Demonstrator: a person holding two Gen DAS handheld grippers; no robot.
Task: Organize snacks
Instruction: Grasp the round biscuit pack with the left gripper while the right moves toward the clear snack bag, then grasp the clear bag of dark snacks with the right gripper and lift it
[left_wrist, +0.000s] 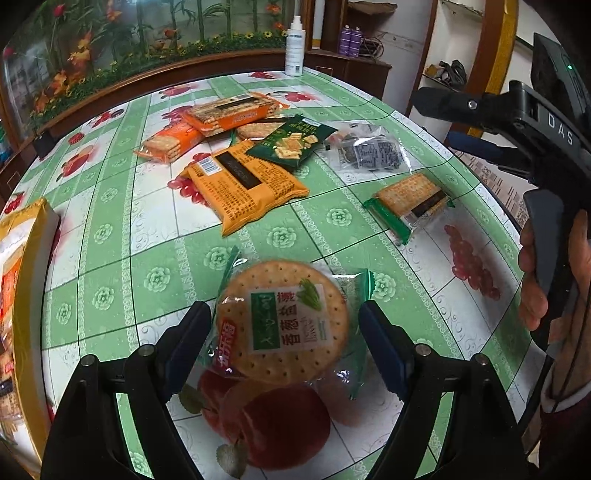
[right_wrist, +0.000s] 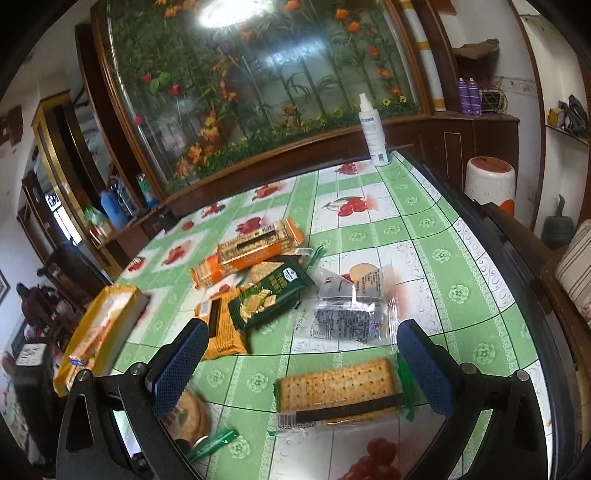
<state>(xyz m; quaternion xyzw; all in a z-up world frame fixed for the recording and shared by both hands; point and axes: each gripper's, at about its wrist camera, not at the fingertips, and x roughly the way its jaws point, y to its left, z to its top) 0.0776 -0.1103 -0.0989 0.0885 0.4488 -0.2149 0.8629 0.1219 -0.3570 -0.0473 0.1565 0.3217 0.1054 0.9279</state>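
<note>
At the left edge a yellow box stands on the table. The left gripper straddles a round cracker pack, jaws wide, seemingly not pressing. Rightward, the right gripper hangs spread above a square cracker pack.

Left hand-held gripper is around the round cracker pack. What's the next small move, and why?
Probably close the left hand-held gripper on the round cracker pack. The pack lies flat on the tablecloth between its open fingers, and a gap shows at the right finger, so nothing is gripped yet. Squeeze gently: the wrapper looks thin and the cracker could crack.
</note>
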